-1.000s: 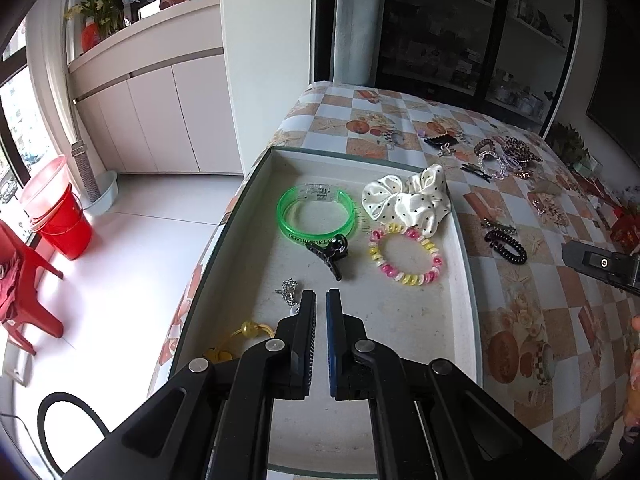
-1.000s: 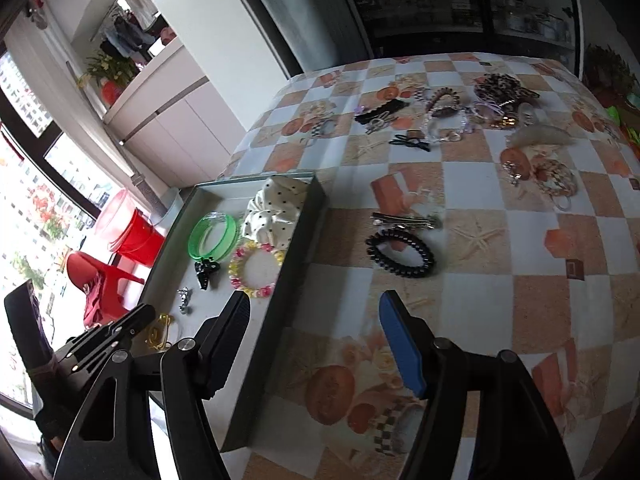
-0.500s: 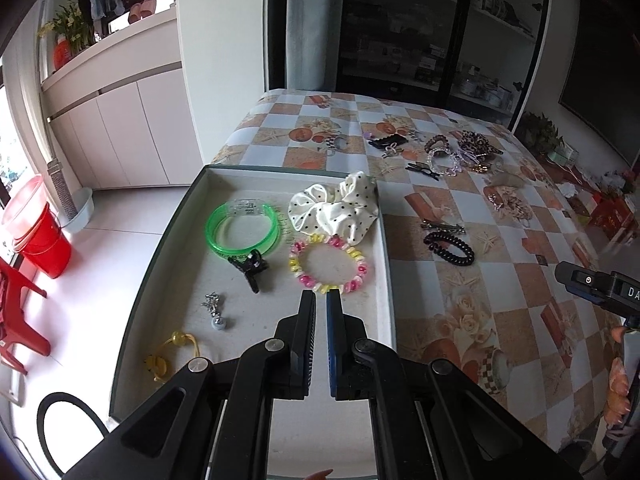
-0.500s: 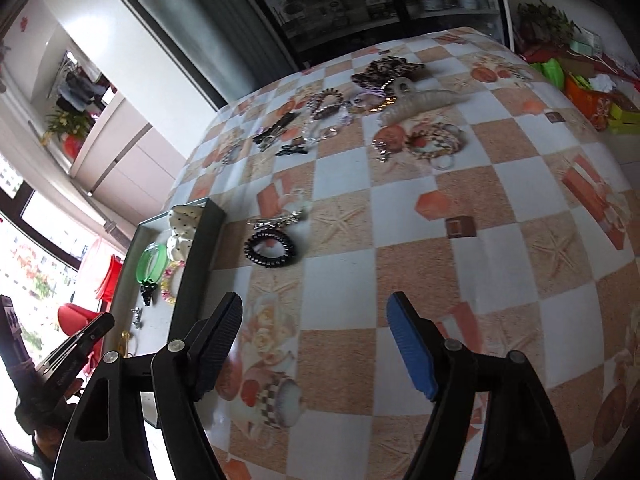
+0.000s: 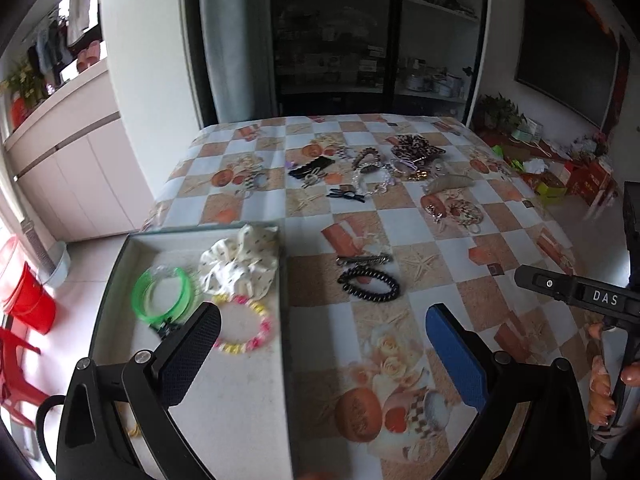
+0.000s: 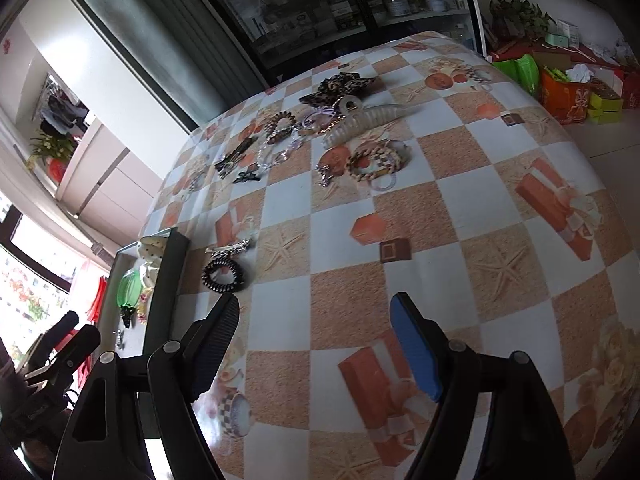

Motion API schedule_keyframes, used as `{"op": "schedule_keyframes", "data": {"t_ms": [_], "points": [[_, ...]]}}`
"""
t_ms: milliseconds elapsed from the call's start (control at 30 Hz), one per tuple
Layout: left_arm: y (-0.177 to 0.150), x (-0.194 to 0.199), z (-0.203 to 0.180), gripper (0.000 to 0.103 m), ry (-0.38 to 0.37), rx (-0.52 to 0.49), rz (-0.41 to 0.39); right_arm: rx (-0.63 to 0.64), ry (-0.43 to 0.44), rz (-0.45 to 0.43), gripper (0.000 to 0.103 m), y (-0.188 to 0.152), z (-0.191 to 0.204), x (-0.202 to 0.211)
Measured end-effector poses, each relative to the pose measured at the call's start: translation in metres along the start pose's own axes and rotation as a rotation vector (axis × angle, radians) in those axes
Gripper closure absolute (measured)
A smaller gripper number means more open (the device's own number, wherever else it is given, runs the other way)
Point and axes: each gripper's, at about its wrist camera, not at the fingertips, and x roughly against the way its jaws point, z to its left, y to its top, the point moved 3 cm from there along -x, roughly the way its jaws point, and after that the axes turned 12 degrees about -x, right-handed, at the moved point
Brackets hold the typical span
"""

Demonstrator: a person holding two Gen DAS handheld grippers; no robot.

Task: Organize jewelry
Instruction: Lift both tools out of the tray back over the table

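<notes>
Checkered table (image 5: 400, 220) | tray (image 5: 120, 264): 1 green bangle (image 5: 162, 294), 1 scrunchie (image 5: 240, 264), 1 bead bracelet (image 5: 244, 328) | left tongs (image 5: 322, 332), right tongs (image 6: 314, 328) both gaping, empty

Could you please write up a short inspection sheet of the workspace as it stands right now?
Surface: table under a checked cloth with starfish and gift prints.
Job's things: grey tray at the table's left edge holds a green bangle, a white dotted scrunchie and a pink-and-yellow bead bracelet. A black spiral hair tie and a metal hair clip lie just right of the tray.
Clutter: a pile of bracelets, clips and a leopard scrunchie at the far end.
Grippers: left tongs open, empty; right tongs open, empty, above the cloth.
Cables: nothing seen.
Surroundings: red bucket on the floor, dark glass cabinet behind.
</notes>
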Motion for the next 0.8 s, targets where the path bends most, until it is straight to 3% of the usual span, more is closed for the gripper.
{"op": "schedule_keyframes", "data": {"t_ms": [133, 433, 600, 667, 800], "points": [[0.025, -0.024, -0.011, 0.000, -0.054, -0.049, 0.019, -0.006, -0.041, -0.009, 0.022, 0.014, -0.009, -0.004], [0.048, -0.070, -0.027, 0.000, -0.125, -0.189, 0.094, -0.027, -0.123, -0.010, 0.023, 0.053, -0.026, -0.024], [0.047, -0.096, -0.035, 0.014, -0.126, -0.259, 0.155, -0.031, -0.179, -0.005, 0.023, 0.075, -0.031, -0.044], [0.046, -0.107, -0.038, 0.025, -0.130, -0.271, 0.185, -0.027, -0.202, -0.001, 0.023, 0.083, -0.032, -0.053], [0.047, -0.122, -0.038, 0.025, -0.131, -0.275, 0.215, -0.012, -0.247, -0.003, 0.023, 0.095, -0.034, -0.070]]}}
